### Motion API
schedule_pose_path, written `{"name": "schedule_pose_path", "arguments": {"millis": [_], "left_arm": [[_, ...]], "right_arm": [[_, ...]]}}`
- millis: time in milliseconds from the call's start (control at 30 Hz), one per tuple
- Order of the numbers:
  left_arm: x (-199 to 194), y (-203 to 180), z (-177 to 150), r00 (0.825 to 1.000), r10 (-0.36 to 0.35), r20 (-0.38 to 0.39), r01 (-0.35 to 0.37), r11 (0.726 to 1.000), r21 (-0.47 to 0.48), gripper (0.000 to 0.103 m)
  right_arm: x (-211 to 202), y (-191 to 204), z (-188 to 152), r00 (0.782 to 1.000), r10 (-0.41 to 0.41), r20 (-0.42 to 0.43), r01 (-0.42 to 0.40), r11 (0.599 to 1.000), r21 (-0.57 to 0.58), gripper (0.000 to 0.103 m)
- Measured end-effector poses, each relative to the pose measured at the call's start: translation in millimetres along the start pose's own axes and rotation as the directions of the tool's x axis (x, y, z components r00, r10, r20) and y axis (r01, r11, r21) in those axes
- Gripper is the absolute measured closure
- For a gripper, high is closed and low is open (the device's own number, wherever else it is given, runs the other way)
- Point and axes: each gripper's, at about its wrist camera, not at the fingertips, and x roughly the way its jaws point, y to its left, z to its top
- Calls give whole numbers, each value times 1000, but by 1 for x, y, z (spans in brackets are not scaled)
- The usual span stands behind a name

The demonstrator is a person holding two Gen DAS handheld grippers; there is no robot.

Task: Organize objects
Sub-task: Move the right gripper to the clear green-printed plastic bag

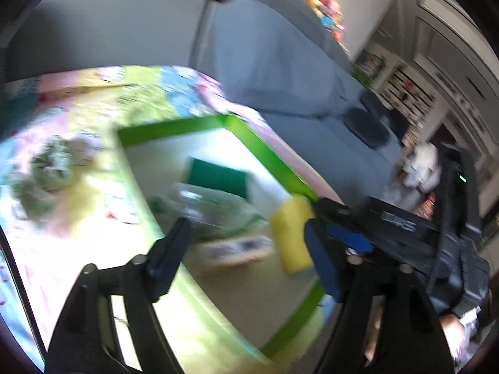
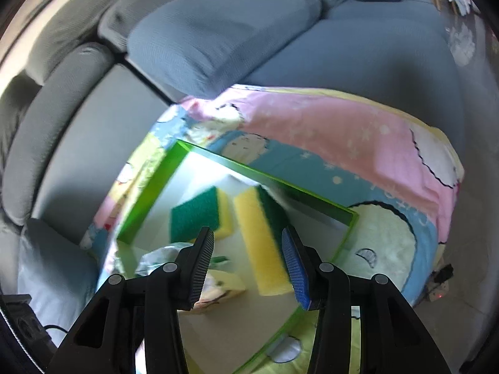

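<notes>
Landmark: shallow green-rimmed rectangular tray (image 2: 149, 193) with a pale floor, laid on a pastel patchwork blanket (image 2: 343, 143) printed with cartoon figures; grey fabric sofa (image 2: 218, 31) seen behind the tray.
Left gripper (image 1: 249, 249): jaws spread wide, nothing seen between the pads; hovered over the tray's near edge. View blurred.
Right gripper (image 2: 248, 268): jaws partly apart, set either side of the upright yellow sponge with a dark green scouring side (image 2: 265, 243) inside the tray. Whether the pads press on it cannot be told; a gap is seen on the black-pad side, and the blue pad is seen just beside or touching the green side.
Held-side sponge in left view: the same yellow sponge (image 1: 293, 233) is seen at the tray's right rim, next to the right gripper's blue pad (image 1: 346, 237).
Second sponge: flat yellow-and-green scouring sponge (image 2: 199, 215) lying green face up in the tray, beside the upright one, towards the tray's far corner.
Other tray contents: crumpled clear plastic wrapper with green print (image 1: 202, 208) near the tray's middle; flat pale packet (image 1: 237, 249) with printing too blurred to read, lying nearer the tray's front.
Outside tray: blurred grey-green clump (image 1: 50, 168) on the blanket, left of the tray, not identifiable.
</notes>
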Motion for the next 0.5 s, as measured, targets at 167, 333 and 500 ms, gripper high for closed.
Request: {"name": "schedule_pose_path", "arguments": {"millis": [167, 333, 500], "left_arm": [[-31, 46, 6, 977, 201, 72, -194, 977, -89, 14], [-45, 99, 5, 944, 328, 42, -311, 923, -228, 14], [-57, 149, 3, 922, 387, 7, -357, 857, -371, 14]], "right_arm": [[-6, 38, -7, 991, 134, 0, -133, 984, -118, 27], [-4, 85, -22, 965, 253, -72, -263, 934, -243, 25], [8, 141, -36, 951, 272, -148, -308, 880, -363, 20]]}}
